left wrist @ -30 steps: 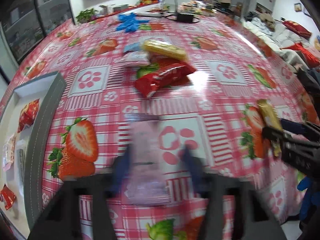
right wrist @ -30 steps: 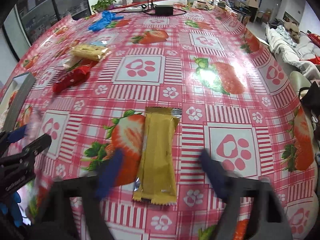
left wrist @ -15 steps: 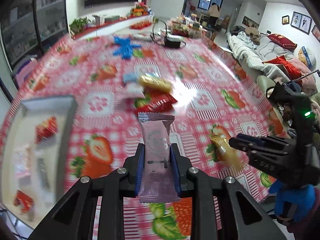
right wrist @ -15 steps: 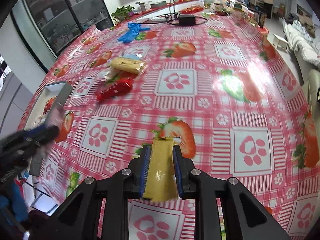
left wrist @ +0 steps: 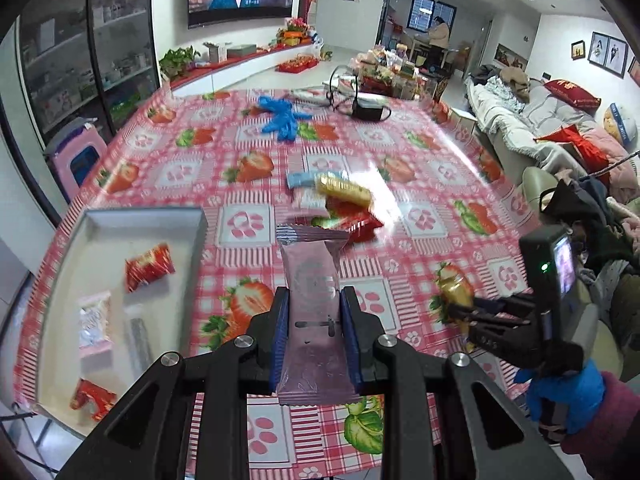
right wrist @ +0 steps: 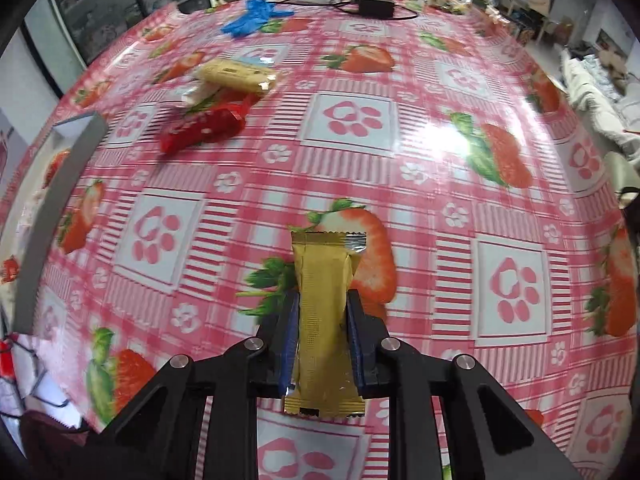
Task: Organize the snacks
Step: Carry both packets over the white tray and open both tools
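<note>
My left gripper (left wrist: 314,300) is shut on a pink snack packet (left wrist: 312,280) and holds it above the strawberry tablecloth, right of the grey tray (left wrist: 202,224). The tray holds a red packet (left wrist: 149,268), a white packet (left wrist: 94,320) and another red one (left wrist: 93,398). My right gripper (right wrist: 322,302) is shut on a gold snack bar (right wrist: 323,304), lifted over the table; it also shows in the left wrist view (left wrist: 460,314). A pile of loose snacks lies mid-table: a yellow packet (right wrist: 236,74), a red packet (right wrist: 202,130), a white one under them.
Blue gloves (left wrist: 280,118) and a black power adapter with cables (left wrist: 368,112) lie at the table's far side. The tray's edge shows at the left of the right wrist view (right wrist: 52,204). A sofa (left wrist: 552,128) stands to the right, a pink stool (left wrist: 78,152) to the left.
Both grippers closed on their snacks, the left on the pink packet and the right on the gold bar, and lifted them off the table. The left view rose and pulled back.
</note>
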A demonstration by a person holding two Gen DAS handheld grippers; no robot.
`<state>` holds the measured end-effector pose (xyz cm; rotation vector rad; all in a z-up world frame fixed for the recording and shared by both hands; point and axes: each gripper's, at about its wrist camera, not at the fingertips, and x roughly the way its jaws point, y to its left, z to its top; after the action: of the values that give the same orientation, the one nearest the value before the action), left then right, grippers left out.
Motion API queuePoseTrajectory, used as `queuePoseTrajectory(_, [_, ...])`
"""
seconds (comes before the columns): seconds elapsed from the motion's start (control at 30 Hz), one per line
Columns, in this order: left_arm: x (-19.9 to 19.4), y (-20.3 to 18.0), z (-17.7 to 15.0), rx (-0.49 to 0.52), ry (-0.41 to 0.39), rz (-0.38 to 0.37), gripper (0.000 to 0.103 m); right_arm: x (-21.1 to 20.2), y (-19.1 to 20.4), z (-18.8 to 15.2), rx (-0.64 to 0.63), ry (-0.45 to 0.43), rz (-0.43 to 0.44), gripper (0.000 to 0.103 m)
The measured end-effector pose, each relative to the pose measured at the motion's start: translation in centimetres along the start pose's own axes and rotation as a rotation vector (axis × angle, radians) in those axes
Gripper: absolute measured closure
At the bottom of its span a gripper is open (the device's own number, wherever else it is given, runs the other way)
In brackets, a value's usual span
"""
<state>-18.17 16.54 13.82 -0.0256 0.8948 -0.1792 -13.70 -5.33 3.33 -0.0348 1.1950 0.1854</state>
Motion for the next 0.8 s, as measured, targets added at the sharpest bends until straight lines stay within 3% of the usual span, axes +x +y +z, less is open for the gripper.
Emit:
queuePoseTrajectory(0.23, [-6.7,3.4,4.3,-0.035,-0.079,-0.027,0.075,-6.0,3.5,3.4,-0.046,-0.137,0.184,0.079])
queuePoseTrajectory(0.37, [-10.1,6.3,6.5,-0.042,-0.128,0.027,0.075,-9.9,7.6,6.5,-0.109,-0.203,0.306,0.079])
queuePoseTrajectory(0.43, [-11.2,8.3,7.1,-0.044,-0.145,0.095,0.075,-11.2,10.3,8.1,-0.136,-0.213,0.376,0.079])
queuePoseTrajectory(0.57, [-11.3,12.6,7.0,-0.121,-0.123,0.099,0.075,-11.4,15.4,10.6,-0.192,-0.198,0.444,0.079])
queuePoseTrajectory(0.67, [-9.8,15.6,5.7,-0.149,-0.099,0.187,0.075,-10.2,19.8,12.0,-0.255,-0.162,0.473,0.079])
queuePoseTrajectory(0.8, [-4.8,19.4,1.9,-0.215,0.016,0.228,0.075,-6.7,25.3,12.4,-0.314,-0.082,0.485,0.079])
